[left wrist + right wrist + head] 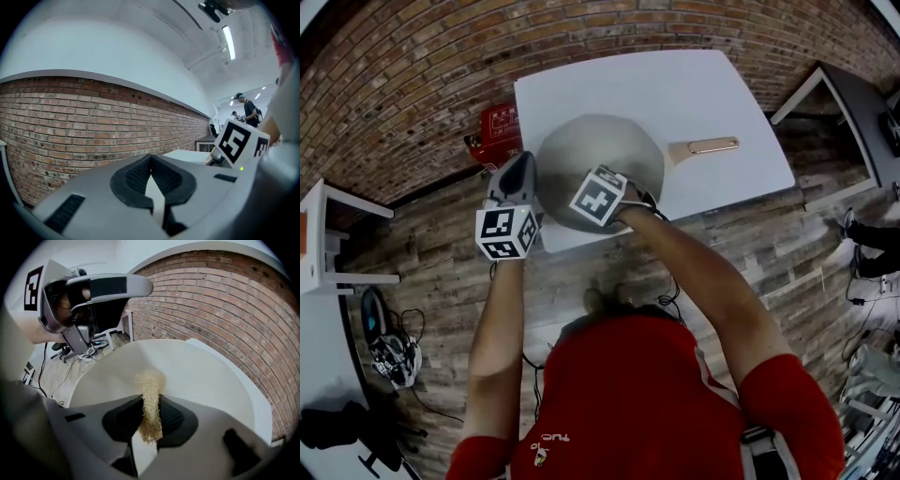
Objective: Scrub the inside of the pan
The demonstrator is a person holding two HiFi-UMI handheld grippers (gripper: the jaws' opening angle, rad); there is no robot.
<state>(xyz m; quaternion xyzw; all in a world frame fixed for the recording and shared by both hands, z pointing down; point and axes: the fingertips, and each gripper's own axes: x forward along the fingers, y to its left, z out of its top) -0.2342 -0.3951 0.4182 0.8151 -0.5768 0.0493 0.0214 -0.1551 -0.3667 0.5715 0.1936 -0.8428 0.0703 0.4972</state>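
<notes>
My right tool [149,420] is clamped on a straw-coloured scrubber [150,385], its tuft poised over the pale inside of the pan [206,376], which sits on the white tabletop [712,89]. My left tool [151,164] is closed on nothing at the pan's left rim; whether it touches the rim, I can't say. I judge scrubbing is about to begin. Next I should press the tuft down and work in circles, keeping the pan steady.
</notes>
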